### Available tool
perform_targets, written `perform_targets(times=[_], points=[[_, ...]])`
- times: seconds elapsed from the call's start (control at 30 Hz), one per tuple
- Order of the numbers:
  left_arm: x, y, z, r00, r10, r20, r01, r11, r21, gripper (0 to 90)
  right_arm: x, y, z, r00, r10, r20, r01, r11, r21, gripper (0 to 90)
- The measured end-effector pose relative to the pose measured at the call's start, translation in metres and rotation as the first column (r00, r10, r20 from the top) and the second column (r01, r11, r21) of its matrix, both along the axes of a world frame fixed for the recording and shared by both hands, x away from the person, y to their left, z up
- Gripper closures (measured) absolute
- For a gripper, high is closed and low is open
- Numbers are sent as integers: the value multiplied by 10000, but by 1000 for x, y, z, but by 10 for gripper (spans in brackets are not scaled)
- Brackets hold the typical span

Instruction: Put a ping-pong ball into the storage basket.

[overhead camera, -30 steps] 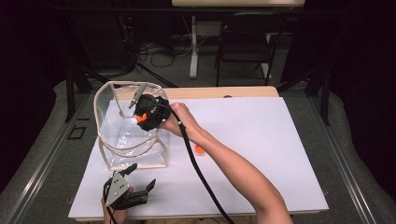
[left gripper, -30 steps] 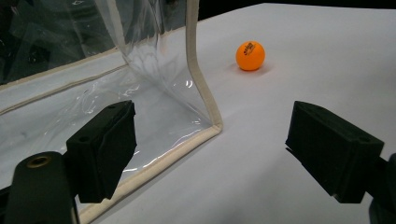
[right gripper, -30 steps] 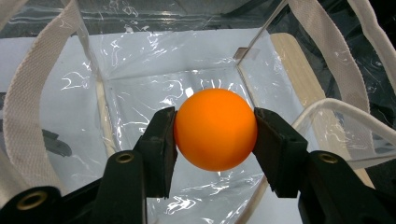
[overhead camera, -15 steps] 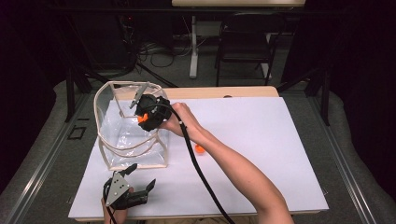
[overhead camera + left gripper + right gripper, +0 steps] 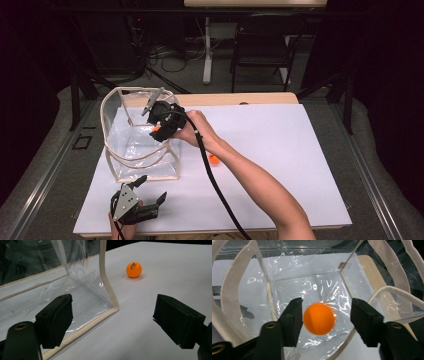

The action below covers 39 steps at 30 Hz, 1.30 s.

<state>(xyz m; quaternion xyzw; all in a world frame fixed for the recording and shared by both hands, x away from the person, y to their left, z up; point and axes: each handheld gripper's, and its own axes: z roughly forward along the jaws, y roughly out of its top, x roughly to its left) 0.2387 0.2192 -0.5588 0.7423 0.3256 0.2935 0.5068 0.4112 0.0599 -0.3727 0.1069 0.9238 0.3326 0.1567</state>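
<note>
Your right gripper (image 5: 159,122) hangs over the open top of the clear bag (image 5: 125,150), pointing down into it. Its jaws have just been opening and now stand apart, with an orange ball (image 5: 319,318) between them; there is a gap on each side of the ball, so the pads do not press on it. In the right gripper view the ball is blurred against the bag's crinkled bottom, and the bag's white handles (image 5: 229,290) frame the opening.

Your left gripper (image 5: 142,207) rests low at the near edge of the white table (image 5: 280,150), just in front of the bag. Its jaws are spread wide with nothing between them. Past them, a second orange ball (image 5: 134,269) lies on the table, beside the bag's corner (image 5: 113,308) but apart from it.
</note>
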Motion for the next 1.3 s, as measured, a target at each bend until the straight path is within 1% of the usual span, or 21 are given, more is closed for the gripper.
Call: perform_targets(times=[0.17,0.23,0.43,0.63,0.73,0.9,0.97,1.17,1.3], points=[[0,0,0,10000,-10,26,10,10000,37,156,0,-4,1,9999,-37,-123,43,9989,467,210],[0,1,0,10000,-9,37,9,10000,36,157,0,-8,2,9998,-69,-175,84,9965,838,157],[0,1,1,10000,-6,48,6,10000,18,157,1,-22,7,9994,-62,-352,117,9871,1600,106],[0,0,0,10000,1,25,-1,10000,-10,157,4,-39,10,9989,-195,-425,280,9776,2084,69],[0,0,0,10000,-7,17,7,10000,-9,157,6,-47,10,9986,-288,-437,378,9744,2215,60],[0,0,1,10000,0,47,0,10000,31,157,6,-61,9,9979,-515,-403,593,9727,2244,47],[0,1,1,10000,24,47,-24,10000,16,157,6,-67,9,9976,-575,-387,650,9703,2329,45],[-1,0,1,10000,-1,48,1,10000,53,157,6,-88,5,9956,-856,-376,923,9632,2522,32],[-1,0,1,10000,33,73,-33,10000,35,157,4,-101,0,9937,-1029,-441,1107,9607,2546,24]])
